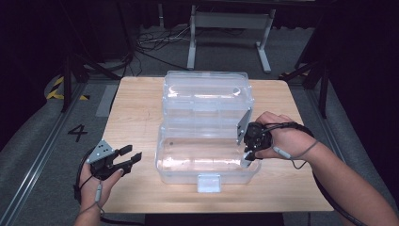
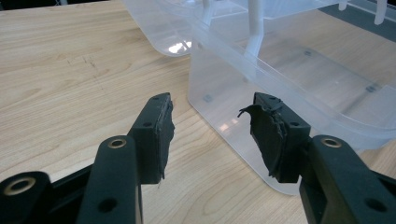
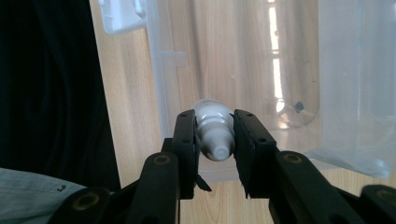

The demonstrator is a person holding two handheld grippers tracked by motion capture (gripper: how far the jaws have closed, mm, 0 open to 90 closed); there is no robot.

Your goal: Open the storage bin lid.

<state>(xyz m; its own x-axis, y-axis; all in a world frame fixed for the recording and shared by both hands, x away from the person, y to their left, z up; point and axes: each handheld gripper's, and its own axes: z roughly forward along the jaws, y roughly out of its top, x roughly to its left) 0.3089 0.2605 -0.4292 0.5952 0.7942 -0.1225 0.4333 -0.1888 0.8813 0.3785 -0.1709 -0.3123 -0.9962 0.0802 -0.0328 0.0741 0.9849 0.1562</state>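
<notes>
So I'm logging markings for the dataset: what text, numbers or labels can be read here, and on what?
"4": dark numeral on the grey floor, left of the light wooden table.
Small white bottle in the right gripper: no label legible.
Clear plastic storage box: no text seen.

A pale wooden tabletop (image 1: 136, 108) stands on grey carpet (image 1: 37, 141); beyond it, a metal frame (image 1: 230, 28) and loose cables (image 1: 155, 42) against darkness.
</notes>
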